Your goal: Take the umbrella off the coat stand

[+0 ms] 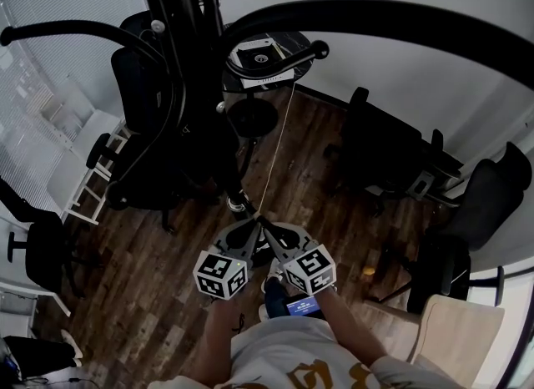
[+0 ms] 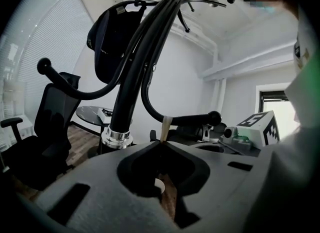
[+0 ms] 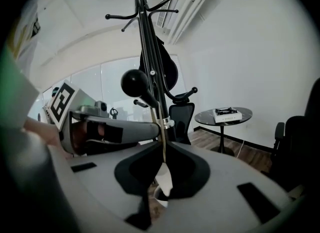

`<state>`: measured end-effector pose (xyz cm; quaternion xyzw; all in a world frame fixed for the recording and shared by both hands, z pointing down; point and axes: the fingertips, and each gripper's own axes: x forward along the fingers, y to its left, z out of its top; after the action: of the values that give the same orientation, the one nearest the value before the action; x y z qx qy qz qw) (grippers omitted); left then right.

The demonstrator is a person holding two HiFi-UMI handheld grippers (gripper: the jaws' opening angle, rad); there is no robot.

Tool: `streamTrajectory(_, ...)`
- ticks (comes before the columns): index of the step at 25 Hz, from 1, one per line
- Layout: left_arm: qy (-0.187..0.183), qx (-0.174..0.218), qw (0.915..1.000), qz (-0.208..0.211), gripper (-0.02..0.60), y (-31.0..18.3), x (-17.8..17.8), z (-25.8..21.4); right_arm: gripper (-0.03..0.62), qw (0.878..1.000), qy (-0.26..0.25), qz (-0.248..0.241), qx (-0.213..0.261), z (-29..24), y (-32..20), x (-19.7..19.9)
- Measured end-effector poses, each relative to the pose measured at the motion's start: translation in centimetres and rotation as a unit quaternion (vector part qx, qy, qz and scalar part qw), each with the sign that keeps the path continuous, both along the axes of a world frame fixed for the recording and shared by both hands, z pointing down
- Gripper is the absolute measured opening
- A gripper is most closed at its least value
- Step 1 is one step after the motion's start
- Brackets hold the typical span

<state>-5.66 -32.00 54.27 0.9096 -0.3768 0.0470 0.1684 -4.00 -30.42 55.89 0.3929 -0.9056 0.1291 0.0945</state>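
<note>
The black coat stand's pole (image 1: 179, 28) rises past my head, and its curved arms end in balls. A silver ring (image 1: 236, 204) circles the pole low down. High on the stand hangs a dark oval bundle (image 2: 107, 37) (image 3: 167, 72); I cannot tell whether it is the umbrella. My left gripper (image 1: 248, 223) (image 2: 162, 143) and right gripper (image 1: 269, 227) (image 3: 163, 144) point side by side at the pole just below the ring. On both, the jaws are closed tip to tip with nothing visibly between them. A beige band (image 2: 166, 123) wraps a low arm right above the left jaws.
A round dark table (image 1: 284, 45) with a flat box on it stands behind the stand. Black office chairs (image 1: 392, 154) (image 1: 492, 204) (image 1: 42, 254) ring the wooden floor. A white rack (image 1: 92, 170) stands at the left by the blinds. A thin pale cord (image 1: 279, 137) runs from the table.
</note>
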Motion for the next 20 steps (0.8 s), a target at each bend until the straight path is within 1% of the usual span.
streamTrajectory(3,0.002,-0.002,1.0,0.0,0.025,0.2,-0.2,0.0,0.014,1.0,0.007,-0.002,0.011,-0.2,-0.3,-0.3)
streamTrajectory(7,0.003,-0.001,1.0,-0.003,0.025,0.4,-0.6,-0.1,0.02,1.0,0.005,-0.017,0.01,-0.2,-0.6,-1.0)
streamTrajectory(11,0.001,-0.006,1.0,-0.002,0.023,0.7,-1.2,-0.3,0.023,1.0,-0.008,-0.02,0.009,-0.6,-0.9,-1.6)
streamTrajectory(16,0.014,-0.009,0.9998,-0.009,0.023,0.7,-1.8,-0.5,0.023,0.999,-0.011,-0.03,0.01,-0.9,-1.4,-2.3)
streamTrajectory(20,0.013,-0.011,0.9998,-0.007,0.023,0.8,-2.1,-0.6,0.031,0.999,-0.031,-0.036,0.005,-1.0,-1.7,-2.6)
